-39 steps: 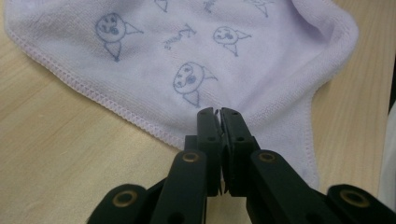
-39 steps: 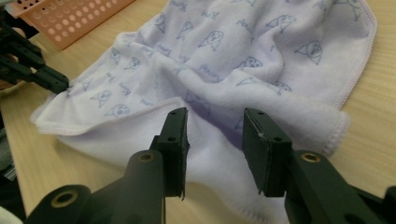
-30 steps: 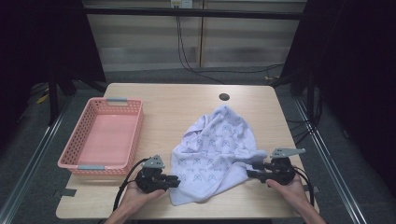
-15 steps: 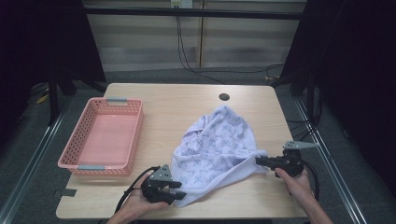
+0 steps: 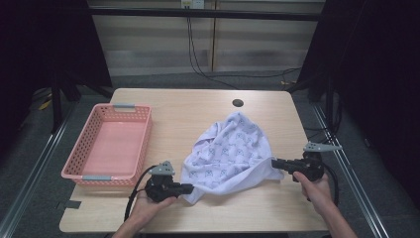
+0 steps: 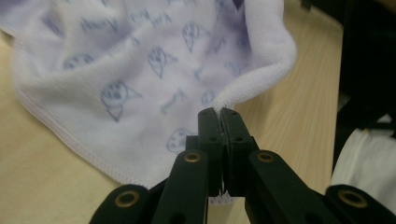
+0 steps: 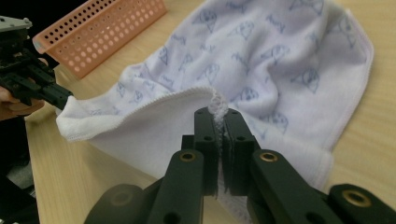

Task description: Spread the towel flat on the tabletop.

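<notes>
Pinching opposite corners of the towel [image 5: 230,156], both grippers sit near the front edge of the table [image 5: 198,106]. The left gripper [image 5: 189,188] has its jaws pressed together on a corner; in the left gripper view the cloth [image 6: 140,70] runs out from between the black tips, and the nipped bit itself is hidden inside them. The right gripper [image 5: 274,162] is likewise clamped on the towel's corner, a tuft of terry pile showing above its closed jaws in the right gripper view [image 7: 217,109].

Between the two the near hem is pulled up off the wood into a sagging fold, so the part of the table beneath it is covered. The rest of the towel lies rumpled toward the table's middle, its far end bunched to a rounded point. It is white, soft and looped on one face, with a stitched border and a faint lilac print whose shapes are too blurred to make out.

Left of it, well apart, stands a pink plastic basket [image 5: 74,166], rectangular, its walls a grid of small holes. The person's forearms are cut off by the bottom of the high view. A small dark round hole [image 5: 237,103] sits in the pale wood top near the far edge.
</notes>
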Motion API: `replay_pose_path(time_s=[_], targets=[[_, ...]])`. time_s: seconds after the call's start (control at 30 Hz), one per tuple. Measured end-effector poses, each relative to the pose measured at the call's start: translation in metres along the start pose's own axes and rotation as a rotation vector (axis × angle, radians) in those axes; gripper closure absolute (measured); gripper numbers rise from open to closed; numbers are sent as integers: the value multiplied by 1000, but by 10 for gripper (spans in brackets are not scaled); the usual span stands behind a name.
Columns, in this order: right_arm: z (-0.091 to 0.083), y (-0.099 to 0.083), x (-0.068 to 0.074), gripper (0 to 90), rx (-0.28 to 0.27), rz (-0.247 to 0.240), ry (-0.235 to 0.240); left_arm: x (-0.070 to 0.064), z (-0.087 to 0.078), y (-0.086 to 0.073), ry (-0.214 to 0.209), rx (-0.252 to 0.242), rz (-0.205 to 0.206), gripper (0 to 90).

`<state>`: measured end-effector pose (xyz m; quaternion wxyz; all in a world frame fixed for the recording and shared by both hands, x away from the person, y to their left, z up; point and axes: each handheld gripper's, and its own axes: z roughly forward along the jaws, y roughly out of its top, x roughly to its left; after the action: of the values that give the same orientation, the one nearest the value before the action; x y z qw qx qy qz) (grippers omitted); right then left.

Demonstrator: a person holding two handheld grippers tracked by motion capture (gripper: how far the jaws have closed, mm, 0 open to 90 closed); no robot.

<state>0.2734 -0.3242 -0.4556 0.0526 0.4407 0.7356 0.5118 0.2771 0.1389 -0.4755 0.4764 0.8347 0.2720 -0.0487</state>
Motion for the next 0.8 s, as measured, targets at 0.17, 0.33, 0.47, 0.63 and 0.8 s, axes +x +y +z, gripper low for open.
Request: replay_pose_path(time_s=[0.17,0.33,0.47,0.63,0.8], targets=[[-4,37,9,863,-72,-36,22,8,-30,27,12,-139,-28,884],[-19,76,19,865,-155,-78,37,14,-61,66,43,-231,-17,884],[-31,110,20,866,-199,-100,27,15,-79,99,72,-259,15,884],[-52,156,34,867,-264,-160,23,7,-108,140,99,-356,56,884],[-84,182,60,869,-352,-237,54,-27,-144,164,106,-431,147,884]])
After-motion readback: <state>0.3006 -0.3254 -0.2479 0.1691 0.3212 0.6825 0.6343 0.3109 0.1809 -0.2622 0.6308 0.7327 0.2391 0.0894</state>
